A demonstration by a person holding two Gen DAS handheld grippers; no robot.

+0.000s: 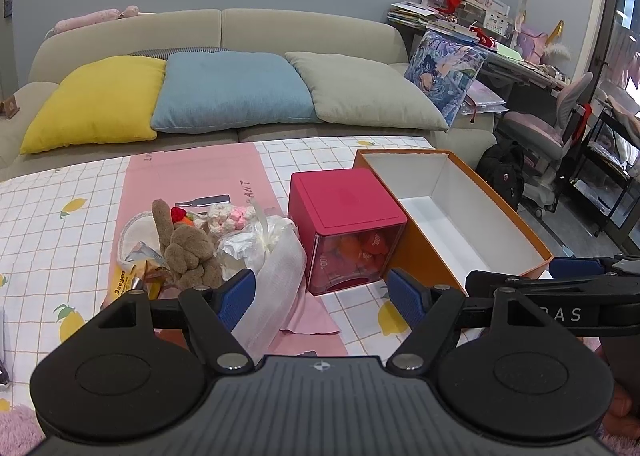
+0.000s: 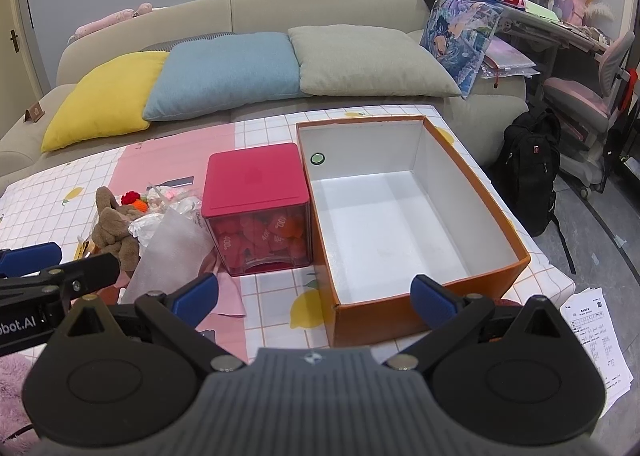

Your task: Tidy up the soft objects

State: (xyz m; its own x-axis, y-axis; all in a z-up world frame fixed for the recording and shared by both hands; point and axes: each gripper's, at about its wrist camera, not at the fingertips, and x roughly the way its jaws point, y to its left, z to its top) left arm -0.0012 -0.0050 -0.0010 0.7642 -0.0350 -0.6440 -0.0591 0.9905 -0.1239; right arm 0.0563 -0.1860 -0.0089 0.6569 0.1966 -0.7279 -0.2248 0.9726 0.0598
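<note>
A pile of soft things lies on the table: a brown plush rabbit [image 1: 188, 252], a white-and-pink crochet toy [image 1: 230, 215], a small red-and-orange knit piece [image 1: 182, 215], a white foam sheet [image 1: 276, 284] and crinkled plastic bags [image 1: 256, 240]. The rabbit also shows in the right wrist view [image 2: 114, 228]. An open orange box [image 2: 424, 308] with a white inside stands to the right, with nothing in it. My left gripper [image 1: 322, 296] is open and empty, just in front of the pile. My right gripper [image 2: 314, 296] is open and empty, at the box's near wall.
A red cube container [image 1: 344, 211] with red pieces inside stands between the pile and the box. A yellow snack packet [image 1: 136, 272] lies by the rabbit. A sofa with yellow, blue and grey cushions [image 1: 232, 91] is behind the table. Papers [image 2: 600, 340] lie on the floor at right.
</note>
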